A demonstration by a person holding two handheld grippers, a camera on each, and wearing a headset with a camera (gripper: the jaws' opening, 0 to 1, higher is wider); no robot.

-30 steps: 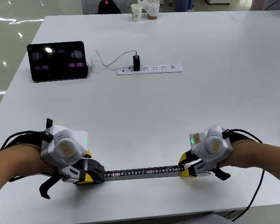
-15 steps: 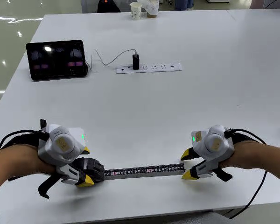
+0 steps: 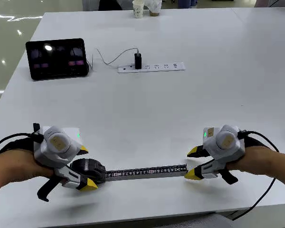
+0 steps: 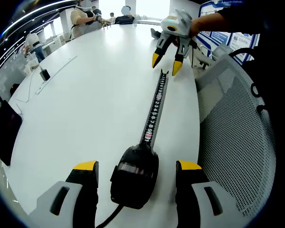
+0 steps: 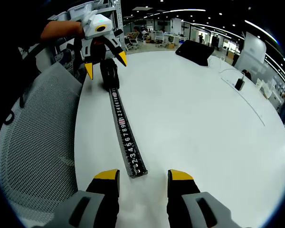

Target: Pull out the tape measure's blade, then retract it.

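Observation:
The black tape measure case (image 3: 88, 170) (image 4: 133, 175) lies on the white table near its front edge. Its blade (image 3: 145, 172) (image 4: 154, 109) (image 5: 126, 135) is pulled out flat to the right. My left gripper (image 3: 86, 167) (image 4: 137, 166) is open, its yellow-tipped fingers on either side of the case with gaps. My right gripper (image 3: 191, 163) (image 5: 143, 175) is open too, and the blade's end lies just in front of its fingers, untouched. The right gripper (image 4: 165, 64) appears far off in the left gripper view. The left gripper (image 5: 105, 64) appears likewise in the right gripper view.
A dark tablet (image 3: 57, 58) stands at the back left. A white power strip (image 3: 151, 68) with a plugged charger lies mid-table, and paper cups (image 3: 138, 8) sit at the far edge. A grey mesh chair (image 4: 232, 118) is just off the table's front edge.
My right gripper has opened, let go of the blade's end and drawn slightly right. The left gripper's fingers have spread apart around the case. The blade stays extended.

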